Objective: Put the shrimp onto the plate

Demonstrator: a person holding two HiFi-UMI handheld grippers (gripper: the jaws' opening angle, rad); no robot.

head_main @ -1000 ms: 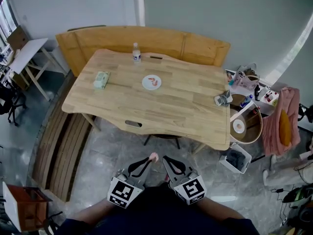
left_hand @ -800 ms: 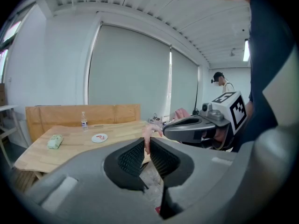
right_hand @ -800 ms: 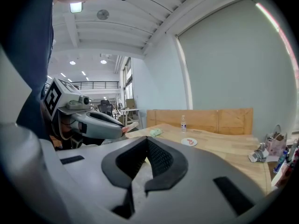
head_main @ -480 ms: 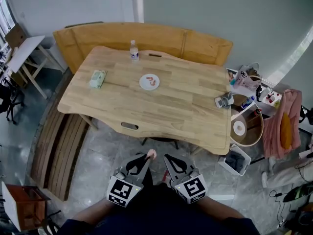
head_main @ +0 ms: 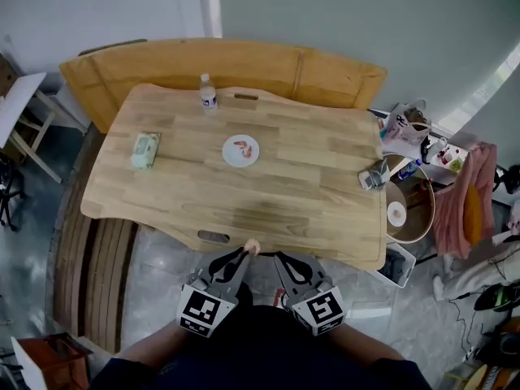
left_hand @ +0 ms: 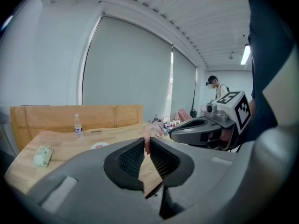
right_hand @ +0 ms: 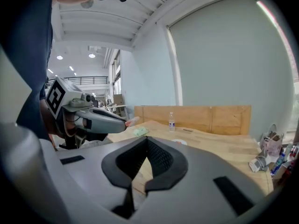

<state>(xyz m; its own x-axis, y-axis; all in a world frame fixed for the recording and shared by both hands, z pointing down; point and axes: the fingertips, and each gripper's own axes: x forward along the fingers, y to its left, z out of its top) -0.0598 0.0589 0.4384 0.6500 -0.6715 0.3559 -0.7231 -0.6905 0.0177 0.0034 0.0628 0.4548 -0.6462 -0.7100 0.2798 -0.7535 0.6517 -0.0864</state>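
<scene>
A white plate (head_main: 240,150) lies near the middle of the wooden table (head_main: 309,185), with an orange shrimp (head_main: 241,145) on it. My left gripper (head_main: 246,253) is shut on a pink shrimp (head_main: 253,246), held at the table's near edge, well short of the plate. In the left gripper view the pink shrimp (left_hand: 150,133) sticks up from between the closed jaws of the left gripper (left_hand: 147,141), and the plate (left_hand: 99,145) is far off. My right gripper (head_main: 280,258) sits beside the left one; the right gripper (right_hand: 147,141) is shut with nothing in it.
A water bottle (head_main: 208,92) stands at the table's far edge. A green packet (head_main: 145,149) lies at the left, a small grey object (head_main: 372,175) at the right edge. A wooden bench (head_main: 219,59) runs behind the table. A round basket (head_main: 408,208) and bags crowd the floor at right.
The view has moved toward the table. Both grippers now sit at its near edge, the left one still holding the pink shrimp.
</scene>
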